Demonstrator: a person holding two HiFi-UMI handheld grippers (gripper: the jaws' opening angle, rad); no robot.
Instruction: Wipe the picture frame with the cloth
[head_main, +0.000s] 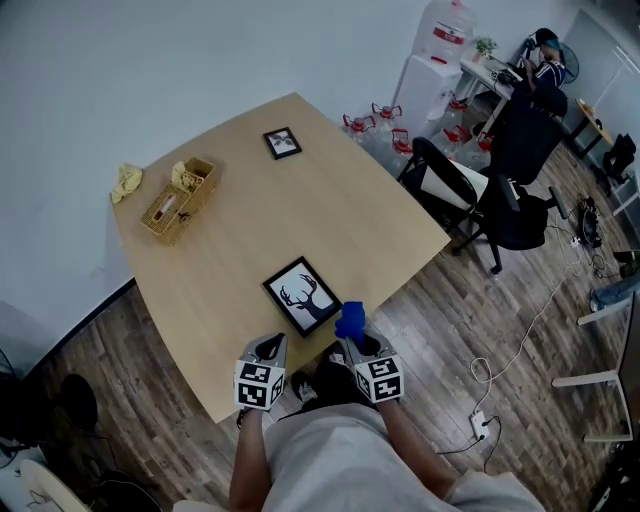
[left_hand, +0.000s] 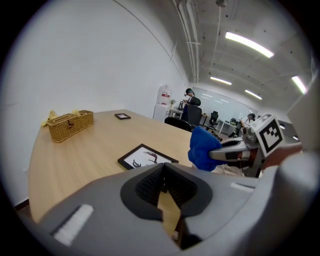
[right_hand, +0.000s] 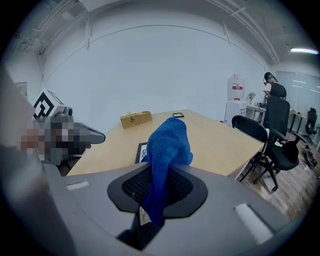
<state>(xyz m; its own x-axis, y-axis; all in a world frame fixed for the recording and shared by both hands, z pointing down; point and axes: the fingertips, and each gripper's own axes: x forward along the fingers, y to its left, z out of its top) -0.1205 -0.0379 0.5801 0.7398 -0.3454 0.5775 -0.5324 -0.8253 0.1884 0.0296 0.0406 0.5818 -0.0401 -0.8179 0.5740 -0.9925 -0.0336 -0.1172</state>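
- Right gripper (right_hand: 156, 197) was clamped on the blue cloth (right_hand: 167, 145); the cloth bunched up above the jaws, with a tail hanging below.
- Left gripper (left_hand: 163, 184) had its jaws drawn together, nothing between them.
- Both grippers hovered at the near edge of the surface (head_main: 330, 210), the cloth just beside the picture frame's corner.
- Picture frame (head_main: 303, 295): black border, white print with a dark antlered deer head, lying flat near the edge.
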